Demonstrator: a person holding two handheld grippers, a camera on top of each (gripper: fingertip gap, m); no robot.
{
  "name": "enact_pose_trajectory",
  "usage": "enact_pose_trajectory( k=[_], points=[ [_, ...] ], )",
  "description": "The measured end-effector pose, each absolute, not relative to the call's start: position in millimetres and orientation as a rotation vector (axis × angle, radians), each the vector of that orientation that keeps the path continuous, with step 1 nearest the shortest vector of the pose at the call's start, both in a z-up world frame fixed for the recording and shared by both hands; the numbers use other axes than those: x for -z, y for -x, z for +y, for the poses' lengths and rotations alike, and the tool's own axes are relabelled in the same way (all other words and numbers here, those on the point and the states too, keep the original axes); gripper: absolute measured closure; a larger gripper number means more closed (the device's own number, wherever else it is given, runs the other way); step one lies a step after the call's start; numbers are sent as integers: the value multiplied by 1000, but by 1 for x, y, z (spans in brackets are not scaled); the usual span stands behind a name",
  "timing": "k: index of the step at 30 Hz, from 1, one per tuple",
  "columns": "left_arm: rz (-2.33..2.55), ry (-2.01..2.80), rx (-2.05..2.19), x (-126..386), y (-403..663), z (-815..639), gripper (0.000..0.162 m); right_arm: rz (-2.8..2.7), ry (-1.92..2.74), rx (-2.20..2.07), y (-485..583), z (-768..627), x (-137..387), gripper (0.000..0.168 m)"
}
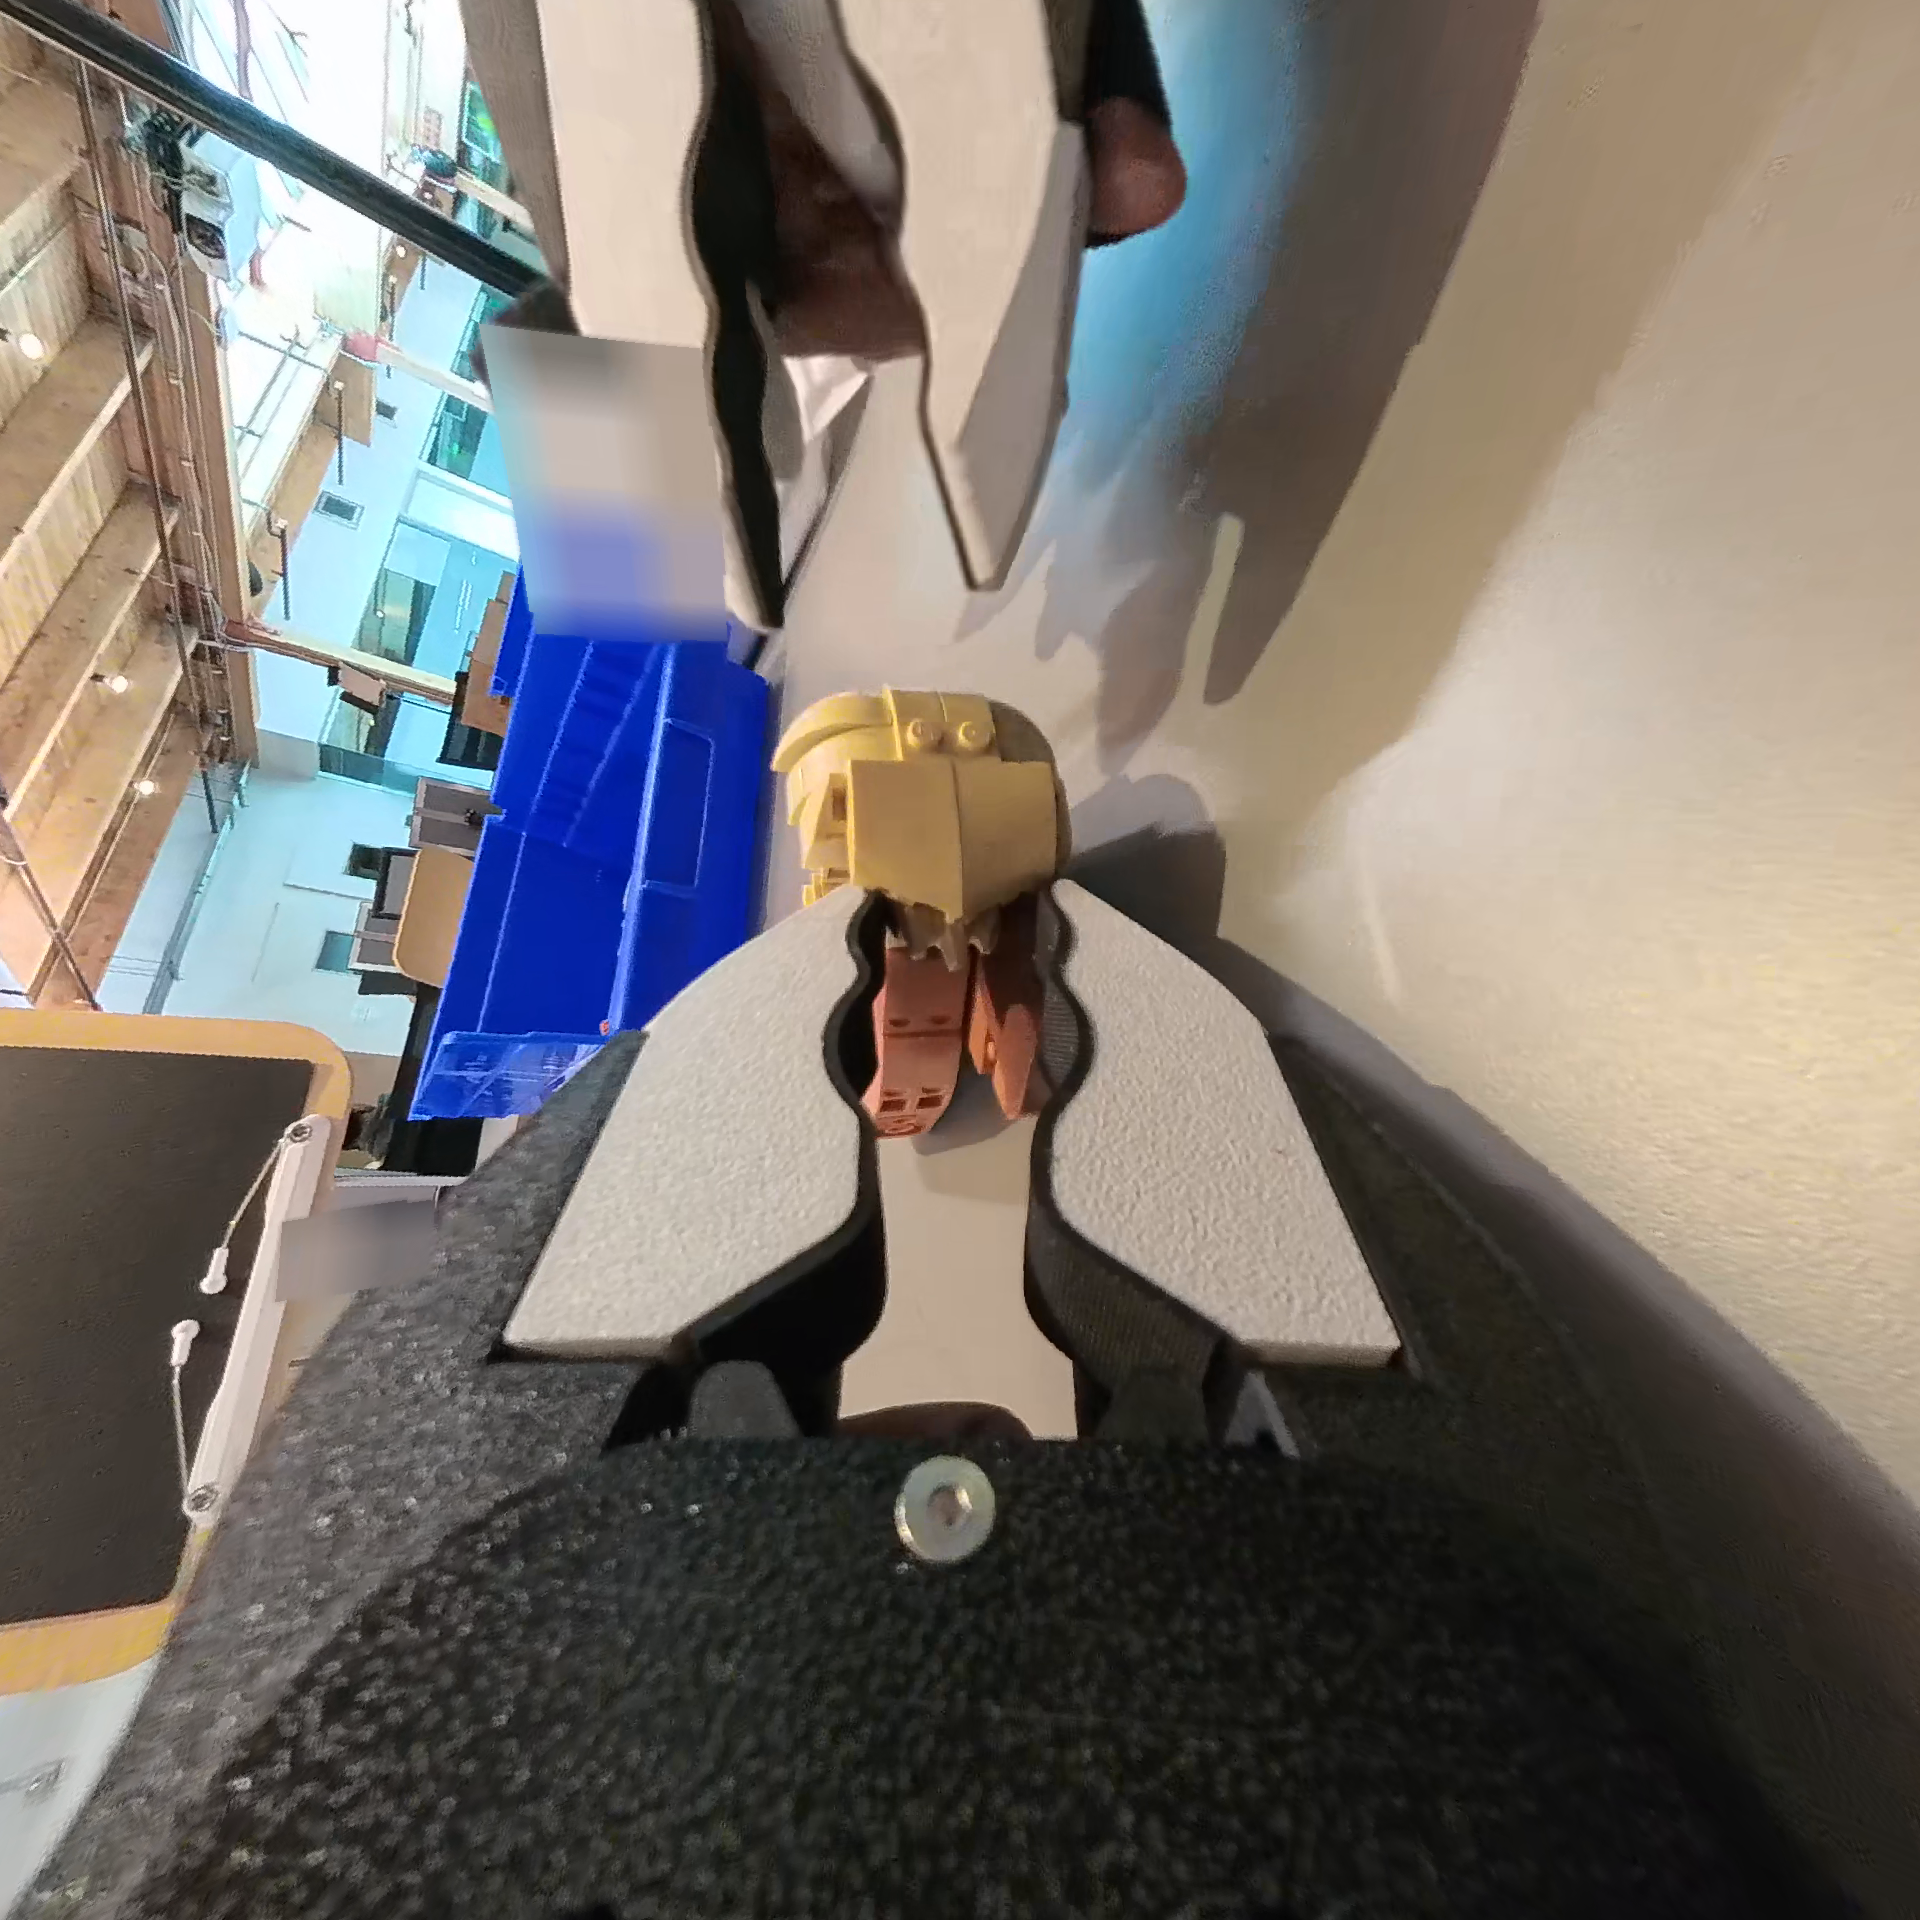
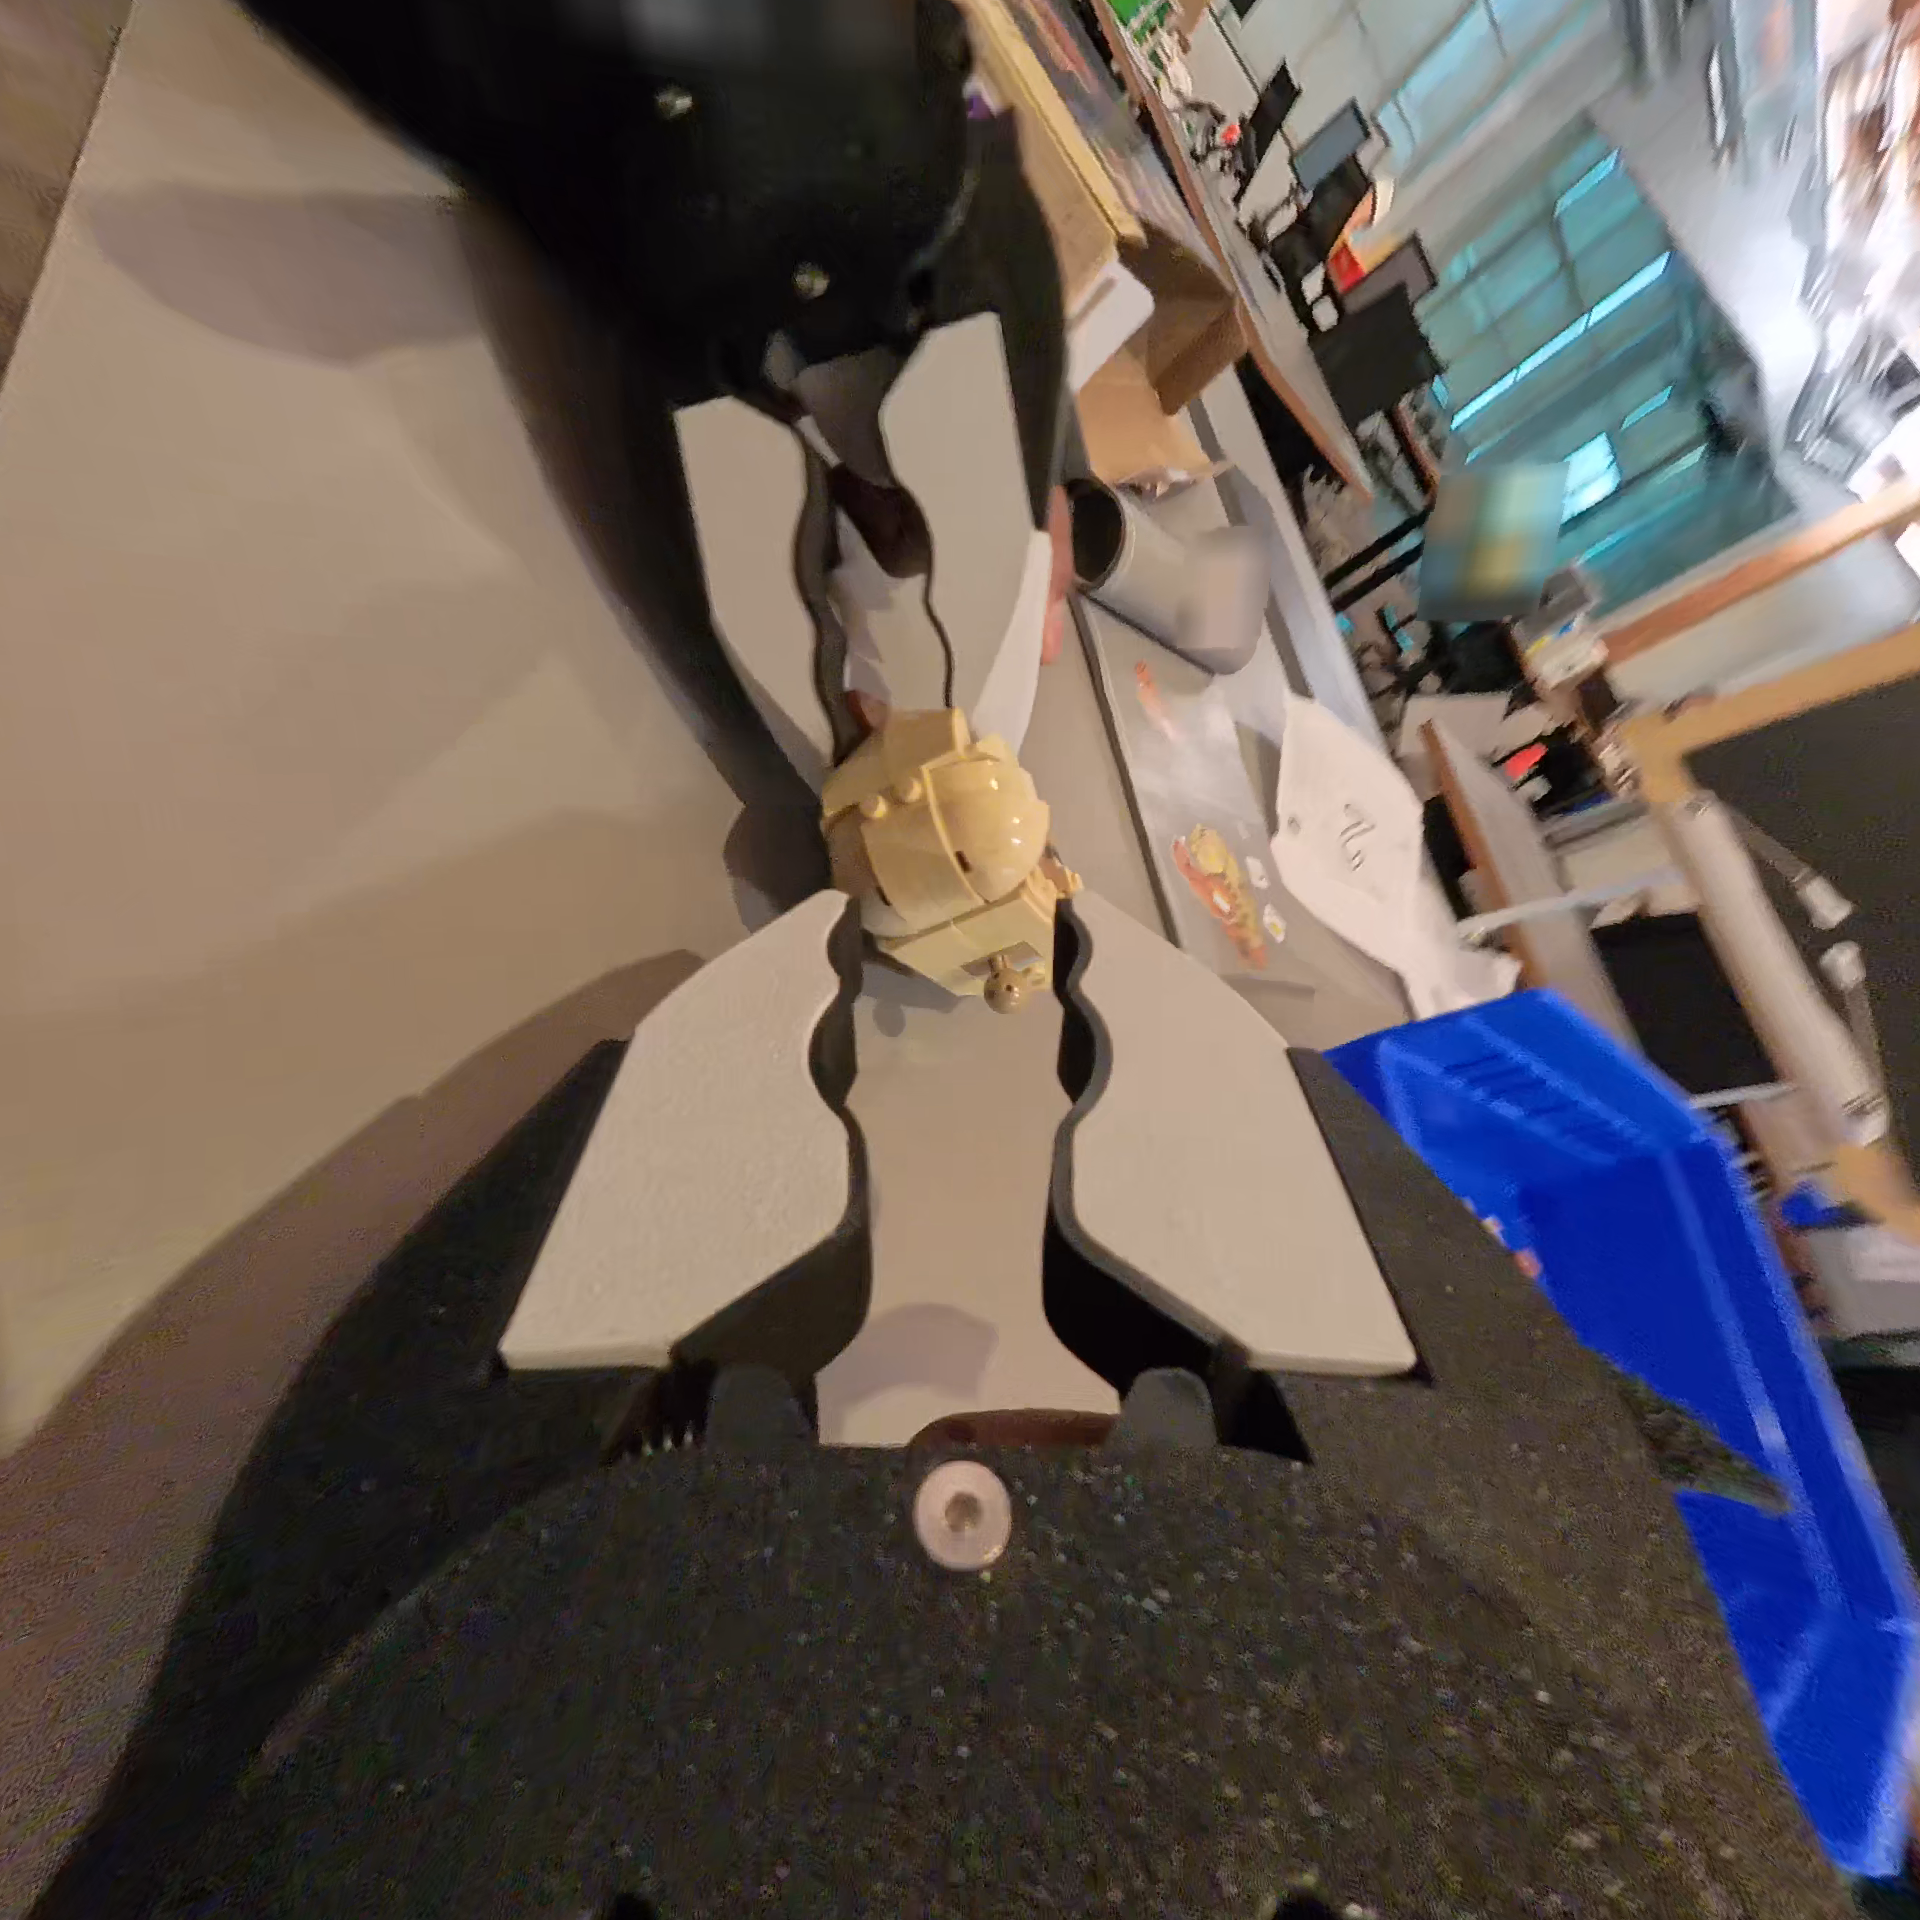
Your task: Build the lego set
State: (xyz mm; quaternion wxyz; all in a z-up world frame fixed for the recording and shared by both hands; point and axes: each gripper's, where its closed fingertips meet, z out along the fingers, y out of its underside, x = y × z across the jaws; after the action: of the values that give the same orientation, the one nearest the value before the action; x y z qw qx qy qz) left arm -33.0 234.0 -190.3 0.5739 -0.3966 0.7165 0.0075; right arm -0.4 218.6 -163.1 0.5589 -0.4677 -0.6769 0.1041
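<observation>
— What has the left gripper (image 1: 951,914) got?

— The lego model (image 1: 925,821). Its jaws are nearly closed on the reddish-brown part (image 1: 951,1023), which sits between the wavy fingers, and the tan rounded part sticks out past the tips.

— And the right gripper (image 2: 956,925)?

— In its own view, it is partly open, with its tips on either side of the tan end of the same model (image 2: 935,842). Whether it actually pinches it, I cannot tell. In the left view, it sits well apart from the model.

— Where is the model, then?

— Held above the pale table (image 1: 1558,727), between the two grippers facing each other. A blue bin (image 2: 1621,1195) stands at the table's edge.
</observation>
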Motion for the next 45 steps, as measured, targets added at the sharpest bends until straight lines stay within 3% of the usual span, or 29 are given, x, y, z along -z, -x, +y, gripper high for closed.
enact_pose_trajectory(
  k=[11, 30, 45],
  points=[
    [1667, 941, 14, 189, 32, 234, 139, -1698, 884, -3, 6, 222, 176, 119],
    [1652, 953, 17, 189, 31, 237, 139, -1688, 778, 169, 16, 233, 180, 122],
    [1578, 950, 122, 173, 31, 232, 140, -1703, 762, 44, 18, 229, 165, 122]
  ],
)
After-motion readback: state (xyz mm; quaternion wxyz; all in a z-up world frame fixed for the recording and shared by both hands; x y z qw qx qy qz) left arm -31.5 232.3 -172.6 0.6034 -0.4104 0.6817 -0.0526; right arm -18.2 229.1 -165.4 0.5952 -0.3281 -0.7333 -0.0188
